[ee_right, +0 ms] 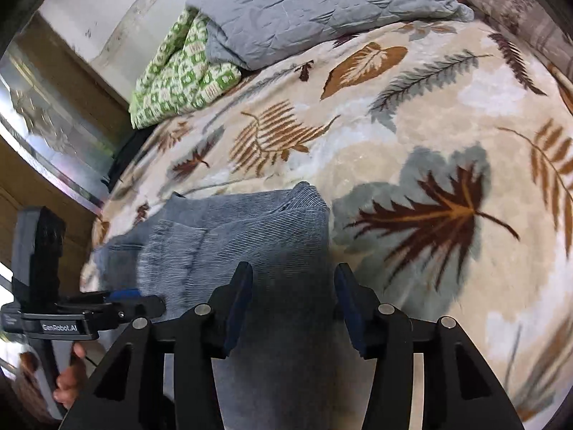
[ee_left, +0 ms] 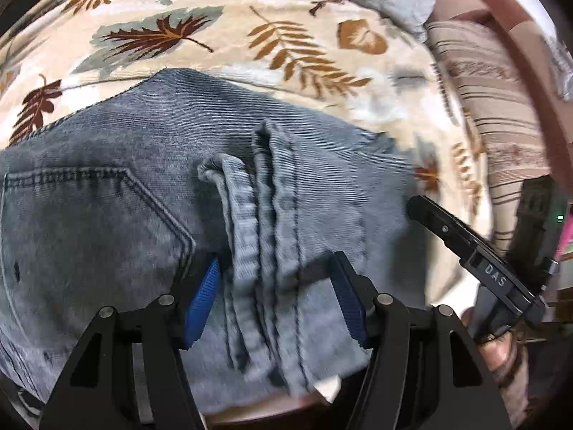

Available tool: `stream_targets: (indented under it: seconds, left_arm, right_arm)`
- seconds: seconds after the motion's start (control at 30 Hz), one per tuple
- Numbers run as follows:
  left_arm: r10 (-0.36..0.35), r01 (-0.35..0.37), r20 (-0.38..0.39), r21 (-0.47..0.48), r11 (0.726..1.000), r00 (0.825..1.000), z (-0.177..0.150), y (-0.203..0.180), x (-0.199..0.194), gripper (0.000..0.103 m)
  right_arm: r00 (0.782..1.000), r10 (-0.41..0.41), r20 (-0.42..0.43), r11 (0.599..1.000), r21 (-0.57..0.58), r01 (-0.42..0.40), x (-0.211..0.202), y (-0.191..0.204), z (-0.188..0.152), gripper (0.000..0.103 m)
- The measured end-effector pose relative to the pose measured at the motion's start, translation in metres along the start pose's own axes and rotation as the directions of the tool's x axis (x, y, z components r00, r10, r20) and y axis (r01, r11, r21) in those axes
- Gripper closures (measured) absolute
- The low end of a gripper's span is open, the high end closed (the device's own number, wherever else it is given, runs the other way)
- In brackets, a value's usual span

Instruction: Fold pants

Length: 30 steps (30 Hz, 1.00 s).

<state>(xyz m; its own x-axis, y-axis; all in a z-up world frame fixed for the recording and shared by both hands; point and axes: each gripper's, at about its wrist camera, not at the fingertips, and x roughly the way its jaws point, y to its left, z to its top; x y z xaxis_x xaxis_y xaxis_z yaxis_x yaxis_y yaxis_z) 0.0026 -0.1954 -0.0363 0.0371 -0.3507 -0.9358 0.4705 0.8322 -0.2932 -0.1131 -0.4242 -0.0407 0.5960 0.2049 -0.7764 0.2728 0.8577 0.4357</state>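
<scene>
Bed, leaf-print blanket (ee_right: 412, 150); grey denim pants (ee_left: 143, 165) folded on it; left hand-held gripper (ee_left: 275, 294) parted, straddling seam ridge; right hand-held gripper (ee_right: 292, 308) parted above denim, nothing clamped.

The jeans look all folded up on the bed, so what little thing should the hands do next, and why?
Probably lift both grippers straight up and away. The jeans lie folded on the blanket, and the left gripper and right gripper stand open over the denim, pinching nothing.
</scene>
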Motion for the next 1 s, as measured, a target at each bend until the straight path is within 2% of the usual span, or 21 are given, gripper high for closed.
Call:
stream_targets:
  seconds: [0.07,0.2,0.37,0.53,0.83,1.0]
  left_arm:
    - [0.028,-0.028,0.01,0.017,0.999,1.0,0.0,-0.002,0.008,0.04]
    - [0.042,-0.044,0.027,0.06,0.997,0.999,0.0,-0.011,0.011,0.028]
    - [0.051,-0.054,0.041,0.076,0.996,0.998,-0.002,-0.013,0.011,0.027]
    - [0.038,-0.04,0.031,0.068,0.997,0.999,-0.005,-0.01,0.007,0.027]
    - [-0.01,0.01,0.023,0.018,1.0,1.0,-0.018,0.007,-0.013,0.027]
    - [-0.081,0.084,0.042,-0.062,0.995,0.996,-0.019,0.042,-0.036,0.027]
  right_arm:
    - [0.999,-0.026,-0.026,1.0,-0.009,0.026,0.014,-0.004,-0.003,0.054]
    - [1.0,-0.012,0.012,1.0,-0.021,0.012,0.015,-0.007,-0.007,0.054]
    - [1.0,-0.011,0.012,1.0,-0.02,0.011,0.015,-0.008,-0.007,0.053]
    - [0.998,-0.059,0.005,0.998,-0.016,0.059,0.01,-0.002,-0.007,0.051]
    - [0.99,-0.14,0.018,0.99,-0.031,0.14,-0.016,0.018,-0.022,0.041]
    - [0.987,-0.161,0.017,0.98,-0.12,0.162,-0.019,0.06,-0.029,0.031]
